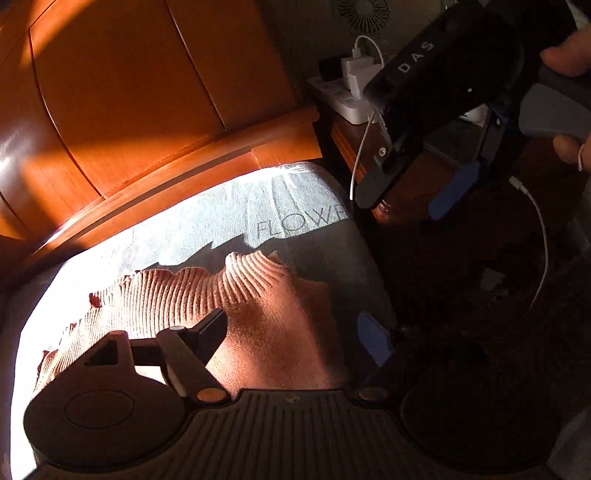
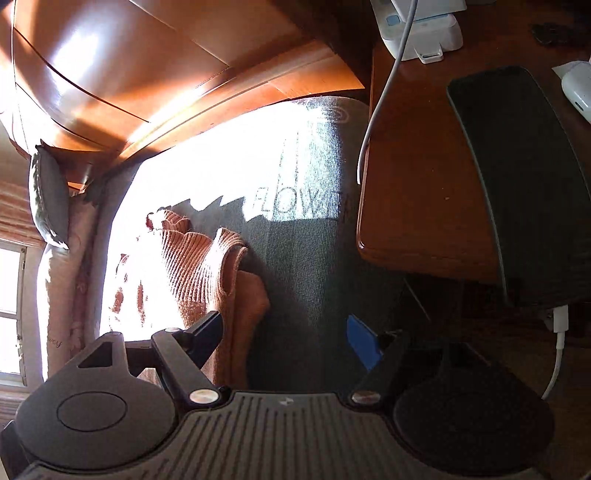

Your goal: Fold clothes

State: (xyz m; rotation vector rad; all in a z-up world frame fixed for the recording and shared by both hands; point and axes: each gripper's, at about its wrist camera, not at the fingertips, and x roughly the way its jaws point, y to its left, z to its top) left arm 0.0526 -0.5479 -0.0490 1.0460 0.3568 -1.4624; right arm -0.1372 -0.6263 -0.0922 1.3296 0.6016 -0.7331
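Both tongs gape empty — left tongs (image 1: 295, 332) over the sweater (image 1: 229, 291), right tongs (image 2: 284, 332) beside it; glare could spoil a hem grab.

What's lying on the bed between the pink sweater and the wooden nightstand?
Nothing: only bare grey bedcover separates the pink sweater from the nightstand, clearest in the right wrist view.

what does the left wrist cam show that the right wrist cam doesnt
Only the left wrist view shows the right gripper from outside, held open above the bedside table's edge, the hand on its handle, and a small fan at the top.

Only the right wrist view shows a window, a grey pillow and a dark pad on the bedside table.

Both show the pink ribbed sweater on the grey bedcover printed FLOW, the wooden headboard, and white charging cables.
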